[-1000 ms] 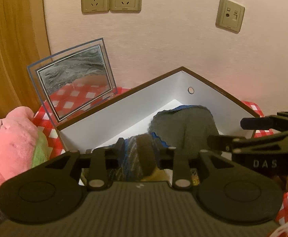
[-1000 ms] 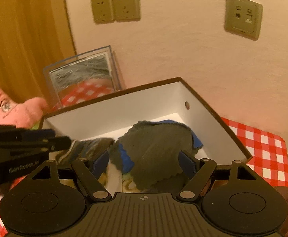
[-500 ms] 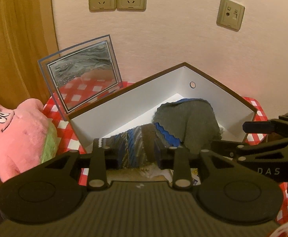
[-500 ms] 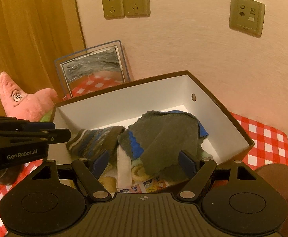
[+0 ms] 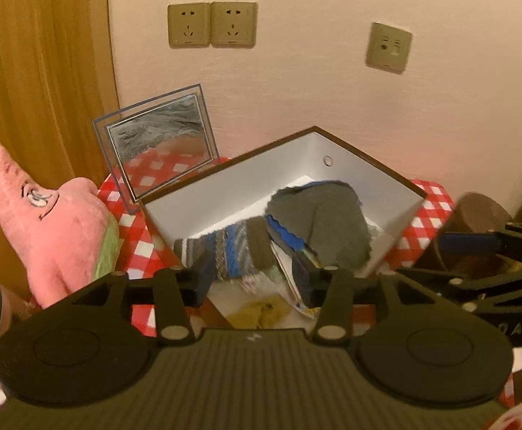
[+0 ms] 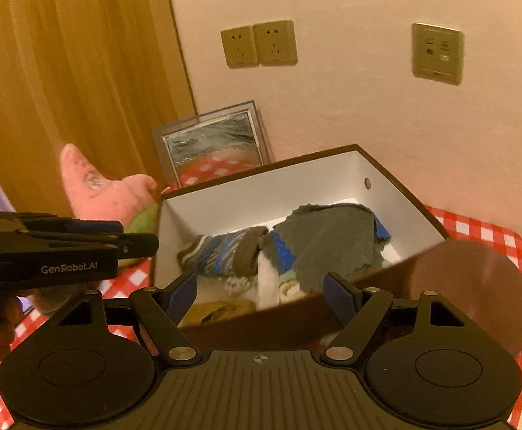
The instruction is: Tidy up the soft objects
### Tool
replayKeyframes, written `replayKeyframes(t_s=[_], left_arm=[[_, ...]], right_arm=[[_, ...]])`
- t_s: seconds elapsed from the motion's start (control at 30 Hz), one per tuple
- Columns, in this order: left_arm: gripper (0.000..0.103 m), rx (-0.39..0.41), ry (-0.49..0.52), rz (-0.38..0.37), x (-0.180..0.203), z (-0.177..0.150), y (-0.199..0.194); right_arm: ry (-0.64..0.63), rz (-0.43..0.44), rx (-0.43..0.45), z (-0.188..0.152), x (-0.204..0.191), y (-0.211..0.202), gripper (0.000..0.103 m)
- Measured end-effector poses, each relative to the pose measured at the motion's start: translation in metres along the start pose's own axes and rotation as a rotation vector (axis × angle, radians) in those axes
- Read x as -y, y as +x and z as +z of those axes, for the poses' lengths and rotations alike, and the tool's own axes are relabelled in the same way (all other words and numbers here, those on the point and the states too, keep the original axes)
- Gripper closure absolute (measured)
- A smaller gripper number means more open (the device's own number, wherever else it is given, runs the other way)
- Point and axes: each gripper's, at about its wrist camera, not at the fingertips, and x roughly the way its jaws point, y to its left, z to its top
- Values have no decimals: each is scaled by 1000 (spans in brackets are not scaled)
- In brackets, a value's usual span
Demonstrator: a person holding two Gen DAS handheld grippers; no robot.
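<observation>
A white-lined box (image 6: 397, 193) on a red checked tablecloth (image 5: 143, 251) already holds several soft things: a striped sock (image 6: 218, 254) lying along its left half, a grey cloth (image 6: 332, 240) with a blue edge draped over the right half, and paler and yellowish fabric (image 6: 218, 310) partly hidden beneath them near the front wall. A pink star-shaped plush toy (image 5: 53, 229) stands outside the box to its left, on the tablecloth and apart from the box wall, so the sorting looks well along but unfinished, with the toy the likeliest piece left to put away. The left gripper (image 5: 252, 277) hangs above the box's near corner with its fingers spread and nothing between them; the sock lies just beyond and below its fingertips, not touched, and the plush toy sits off to its left. The right gripper (image 6: 259, 295) is also spread wide and empty, held in front of the box's near wall, with the grey cloth inside the box just ahead of it. A framed picture (image 5: 160, 139) leans against the wall behind the box, and a brown rounded object (image 6: 475, 286), blurred and not identifiable, sits at the box's right corner.
</observation>
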Motion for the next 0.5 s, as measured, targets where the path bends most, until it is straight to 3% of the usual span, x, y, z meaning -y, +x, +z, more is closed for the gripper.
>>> replayKeyframes(t_s=[0.2, 0.3, 0.5], left_arm=[[51, -3, 12, -14, 14, -28, -33], [41, -1, 14, -18, 18, -40, -47], [40, 6, 35, -50, 31, -63, -74]], right_arm=[[57, 6, 34, -27, 4, -45, 26], [85, -4, 51, -38, 4, -64, 26], [129, -35, 56, -58, 4, -96, 26]])
